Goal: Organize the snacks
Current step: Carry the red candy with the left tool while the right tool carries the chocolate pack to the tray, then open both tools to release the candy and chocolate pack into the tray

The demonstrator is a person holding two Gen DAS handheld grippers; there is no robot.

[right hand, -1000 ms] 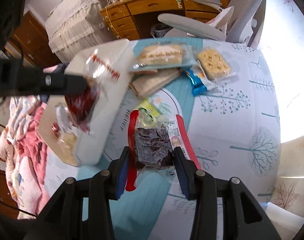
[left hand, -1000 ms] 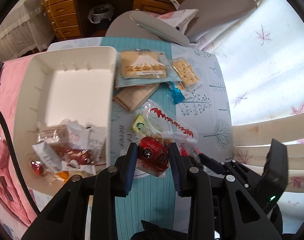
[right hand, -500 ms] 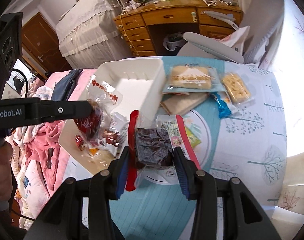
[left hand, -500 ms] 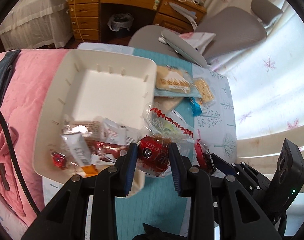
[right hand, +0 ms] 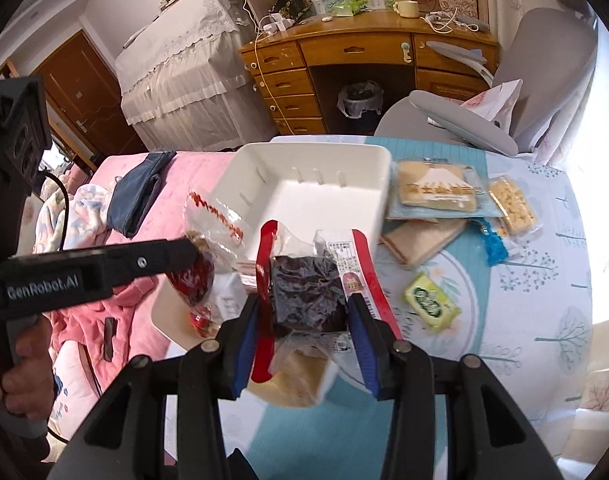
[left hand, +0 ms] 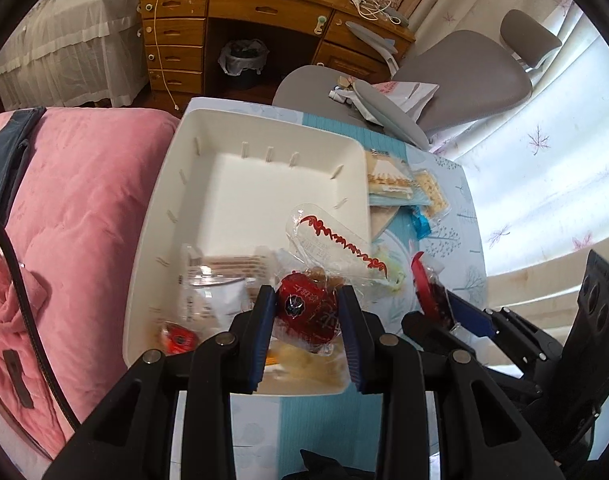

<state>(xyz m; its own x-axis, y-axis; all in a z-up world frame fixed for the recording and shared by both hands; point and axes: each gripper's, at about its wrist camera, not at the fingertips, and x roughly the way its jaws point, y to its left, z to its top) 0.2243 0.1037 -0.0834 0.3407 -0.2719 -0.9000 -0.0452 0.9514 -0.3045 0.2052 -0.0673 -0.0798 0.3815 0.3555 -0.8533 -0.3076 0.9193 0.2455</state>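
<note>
My left gripper is shut on a red snack in a clear bag and holds it above the near end of the white bin. It also shows in the right wrist view. My right gripper is shut on a dark snack pack with red edges, held over the bin's near right corner. Several wrapped snacks lie in the bin's near end.
On the patterned tablecloth right of the bin lie a biscuit pack, a cracker pack, a brown flat pack, a blue wrapper and a green sachet. A pink quilt lies left. A grey chair stands behind.
Both grippers have risen and moved left with their snacks, from over the tablecloth to over the bin's near end.
</note>
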